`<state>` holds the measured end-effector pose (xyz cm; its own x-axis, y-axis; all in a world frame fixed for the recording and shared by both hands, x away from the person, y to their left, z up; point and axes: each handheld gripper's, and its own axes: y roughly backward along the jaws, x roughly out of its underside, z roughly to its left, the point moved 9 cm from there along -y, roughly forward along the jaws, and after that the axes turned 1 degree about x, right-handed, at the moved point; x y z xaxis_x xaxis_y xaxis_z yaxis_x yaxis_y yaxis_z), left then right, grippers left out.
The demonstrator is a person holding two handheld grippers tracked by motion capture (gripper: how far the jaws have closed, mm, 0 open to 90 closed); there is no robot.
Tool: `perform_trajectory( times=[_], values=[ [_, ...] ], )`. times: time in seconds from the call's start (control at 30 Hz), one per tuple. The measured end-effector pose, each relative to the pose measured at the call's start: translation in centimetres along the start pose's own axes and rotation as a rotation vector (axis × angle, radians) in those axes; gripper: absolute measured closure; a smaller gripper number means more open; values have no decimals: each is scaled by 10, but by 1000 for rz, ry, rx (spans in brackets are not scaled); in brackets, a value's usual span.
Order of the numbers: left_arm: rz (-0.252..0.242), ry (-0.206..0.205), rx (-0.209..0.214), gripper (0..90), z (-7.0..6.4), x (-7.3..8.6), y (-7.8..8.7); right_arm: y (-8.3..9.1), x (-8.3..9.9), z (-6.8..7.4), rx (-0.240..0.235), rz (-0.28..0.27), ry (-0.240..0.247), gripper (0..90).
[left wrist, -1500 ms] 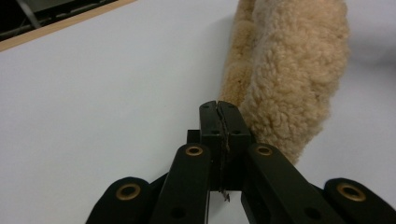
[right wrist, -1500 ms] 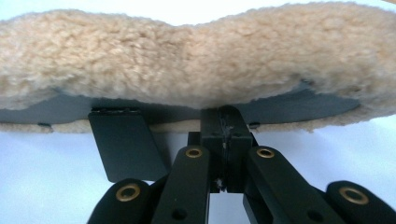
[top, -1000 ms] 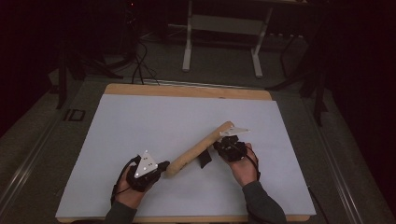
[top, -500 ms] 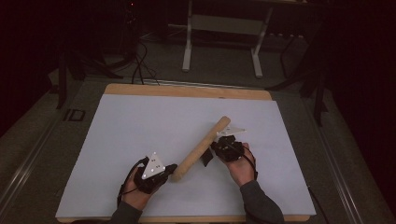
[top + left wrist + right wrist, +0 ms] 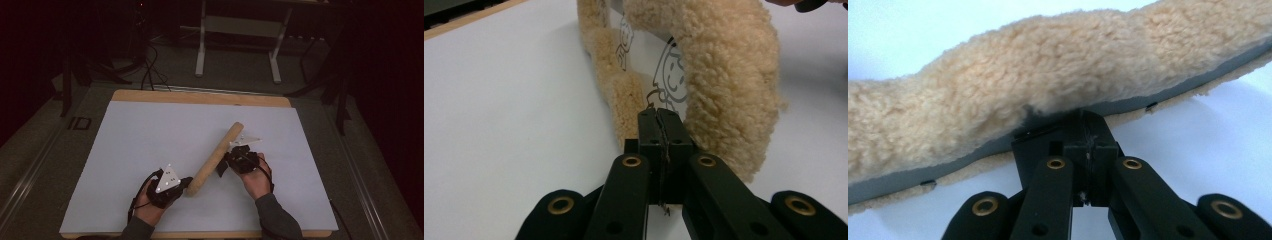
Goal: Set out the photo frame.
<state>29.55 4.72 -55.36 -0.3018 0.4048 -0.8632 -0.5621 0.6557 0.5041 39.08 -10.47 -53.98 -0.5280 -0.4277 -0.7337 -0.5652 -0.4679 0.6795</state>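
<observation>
Lying diagonally near the middle of the white sheet (image 5: 150, 140), the fleece roll (image 5: 216, 158) has bare sheet on every side, well clear of the wooden table edge (image 5: 200, 97). Left gripper (image 5: 170, 186) — jaws clamped on the roll's near end; right gripper (image 5: 235, 159) — jaws pressed together on its long edge.
</observation>
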Motion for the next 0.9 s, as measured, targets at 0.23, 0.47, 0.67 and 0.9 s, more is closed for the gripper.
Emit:
perform_trajectory(
  times=[0.23, 0.47, 0.67, 0.9],
  values=[
    [0, -3, 4, 900, -2, -1, -2, 0, 0, 3, -3, -1, 3, 895],
    [-1, -2, 5, 900, -2, -1, -3, 3, 1, 9, -10, -3, 19, 896],
    [-1, -2, 8, 900, -3, -1, -3, 7, 2, 15, -17, -8, 33, 895],
    [11, 3, 35, 900, -5, 1, -1, 12, 4, 23, -33, -20, 37, 895]
  ],
)
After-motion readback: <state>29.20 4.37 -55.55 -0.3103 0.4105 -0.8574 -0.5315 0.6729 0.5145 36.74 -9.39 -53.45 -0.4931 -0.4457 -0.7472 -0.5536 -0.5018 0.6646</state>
